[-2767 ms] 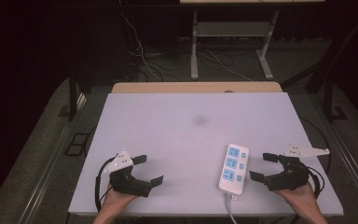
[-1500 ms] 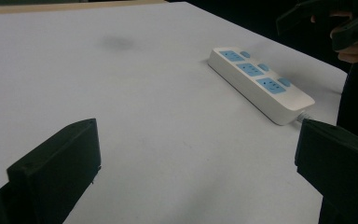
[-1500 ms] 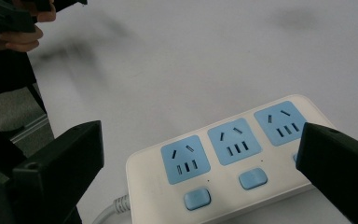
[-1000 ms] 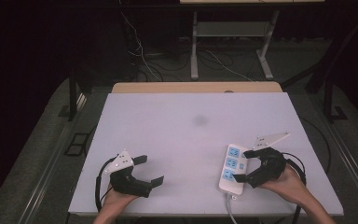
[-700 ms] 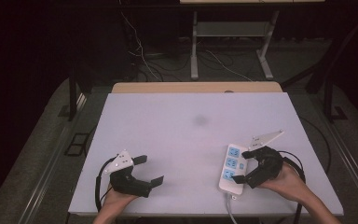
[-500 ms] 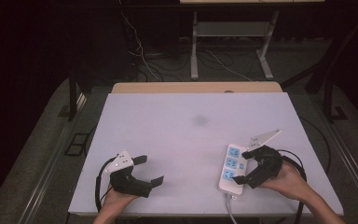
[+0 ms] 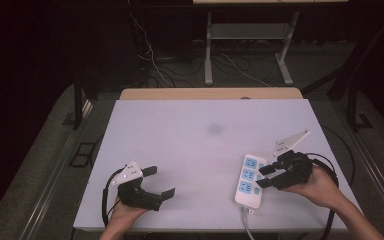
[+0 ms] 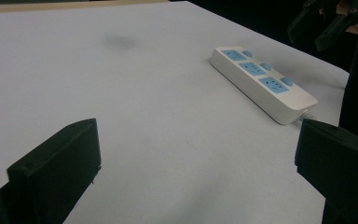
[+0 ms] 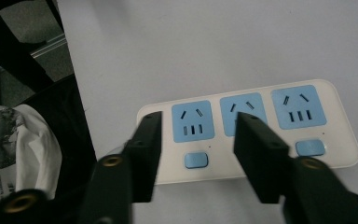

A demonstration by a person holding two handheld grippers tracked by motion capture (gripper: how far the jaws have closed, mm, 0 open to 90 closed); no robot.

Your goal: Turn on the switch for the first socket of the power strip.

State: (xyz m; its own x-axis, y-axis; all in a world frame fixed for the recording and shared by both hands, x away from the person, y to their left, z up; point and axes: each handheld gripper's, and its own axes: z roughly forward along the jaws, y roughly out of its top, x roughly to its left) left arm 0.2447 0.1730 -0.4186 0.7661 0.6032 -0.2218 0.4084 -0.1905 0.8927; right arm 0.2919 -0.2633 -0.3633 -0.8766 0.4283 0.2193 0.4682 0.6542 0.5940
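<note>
At the near edge of the table, the left gripper rests in the person's left hand with its jaws spread wide and nothing between them, exactly where it lay a few seconds ago. Farther right, the right gripper has come in from the table's right side to the white power strip, which lies lengthwise near the front right, its cord running off the near edge. Its jaws have just been closing and now stand partly closed above the strip's blue sockets, straddling one switch button; the pads do not appear to press on anything yet. That narrowing probably readies the gripper to press a switch or pinch the strip.
</note>
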